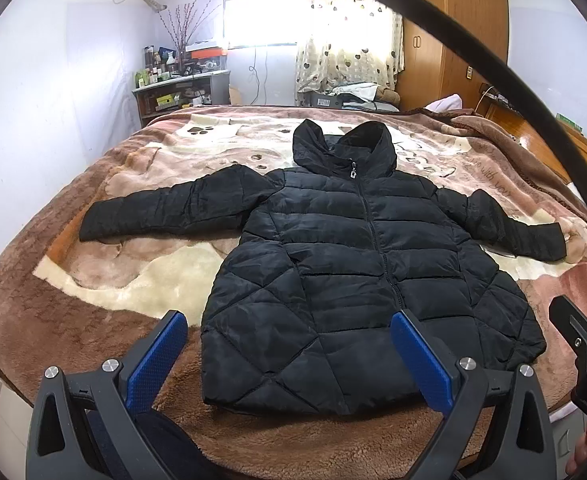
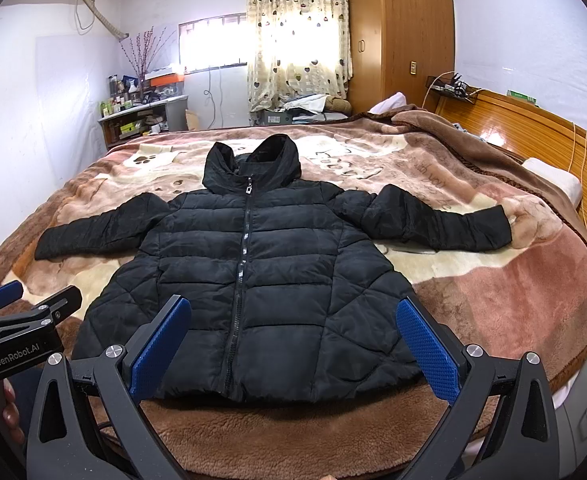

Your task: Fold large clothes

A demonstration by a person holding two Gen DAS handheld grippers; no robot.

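Observation:
A black quilted hooded jacket lies flat and zipped on the bed, front up, both sleeves spread out sideways, hood at the far end. It also shows in the right wrist view. My left gripper is open and empty, held above the jacket's hem near its left corner. My right gripper is open and empty, held above the hem's right half. The right gripper also shows at the right edge of the left wrist view, and the left gripper at the left edge of the right wrist view.
A brown plush blanket with bear and paw prints covers the bed. A wooden headboard runs along the right side, with a white pillow. A cluttered shelf, a curtain and a wardrobe stand beyond the bed.

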